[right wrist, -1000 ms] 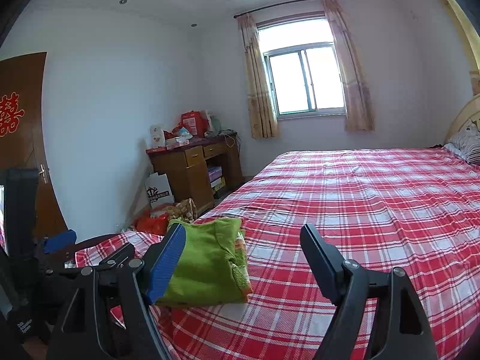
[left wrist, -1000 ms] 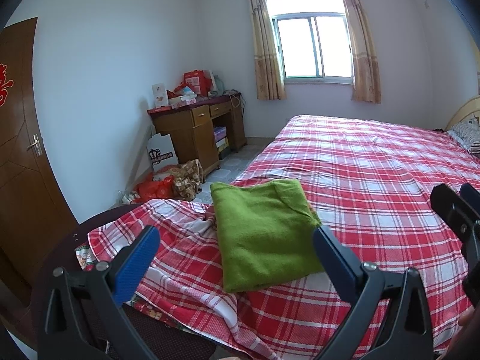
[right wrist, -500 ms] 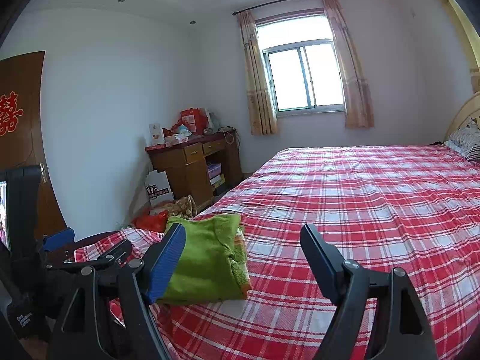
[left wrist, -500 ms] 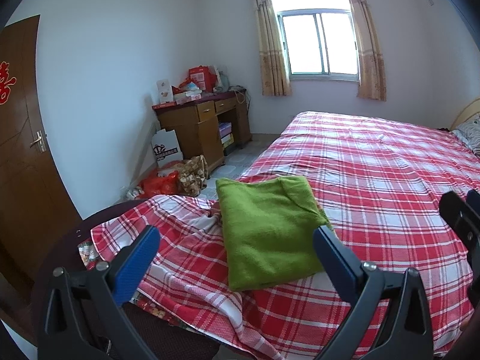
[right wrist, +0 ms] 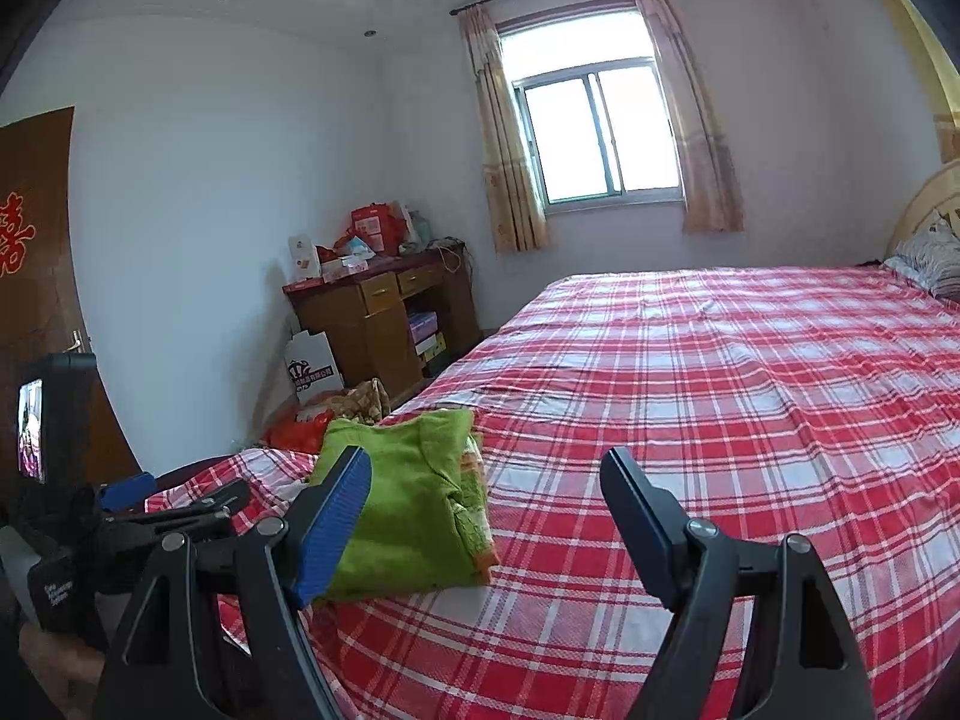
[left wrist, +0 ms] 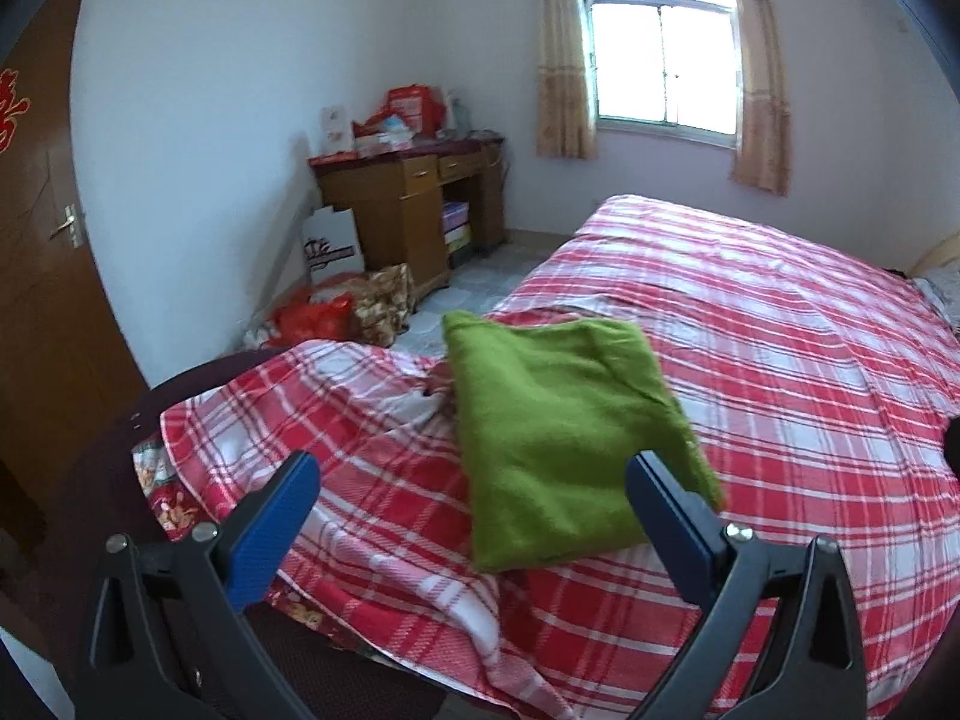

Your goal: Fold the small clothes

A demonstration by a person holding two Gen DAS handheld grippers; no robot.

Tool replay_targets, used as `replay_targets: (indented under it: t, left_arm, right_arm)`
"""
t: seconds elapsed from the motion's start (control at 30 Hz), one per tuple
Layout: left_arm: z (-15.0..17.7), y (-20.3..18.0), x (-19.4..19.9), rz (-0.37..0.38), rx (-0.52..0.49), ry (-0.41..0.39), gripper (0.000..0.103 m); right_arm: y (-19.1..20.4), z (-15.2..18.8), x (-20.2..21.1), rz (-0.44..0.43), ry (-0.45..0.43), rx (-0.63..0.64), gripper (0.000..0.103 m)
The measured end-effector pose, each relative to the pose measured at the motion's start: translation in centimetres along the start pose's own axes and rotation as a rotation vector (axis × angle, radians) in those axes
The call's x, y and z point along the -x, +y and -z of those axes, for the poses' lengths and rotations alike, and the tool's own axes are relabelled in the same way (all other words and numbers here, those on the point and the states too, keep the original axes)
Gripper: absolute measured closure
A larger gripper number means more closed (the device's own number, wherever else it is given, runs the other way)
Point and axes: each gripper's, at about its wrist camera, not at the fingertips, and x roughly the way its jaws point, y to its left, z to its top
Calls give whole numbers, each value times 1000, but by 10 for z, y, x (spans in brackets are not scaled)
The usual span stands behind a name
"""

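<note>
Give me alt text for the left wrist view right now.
A folded green garment lies on a red plaid bedspread, just ahead of the left tool, whose blue-padded fingers stand open and hold nothing. Behind are a cluttered wooden desk, a curtained window and a brown door.

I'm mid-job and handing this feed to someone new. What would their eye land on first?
Probably the folded green garment, bright against the red plaid bedsheet, lying near the bed's foot corner just ahead of the open left gripper. Next, the open right gripper, with only sheet between its jaws. Behind, the sunlit window and the cluttered wooden desk at the far wall.
</note>
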Motion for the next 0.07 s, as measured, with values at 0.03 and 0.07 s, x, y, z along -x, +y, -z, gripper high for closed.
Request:
replay_targets:
  t: [0.03,0.07]
  left_arm:
    - [0,2,-3,-23,1,7,0]
    - [1,3,-4,-33,2,10,0]
  right_arm:
    - [-1,1,-2,3,4,-6,24]
    - [-3,1,-3,5,6,-10,24]
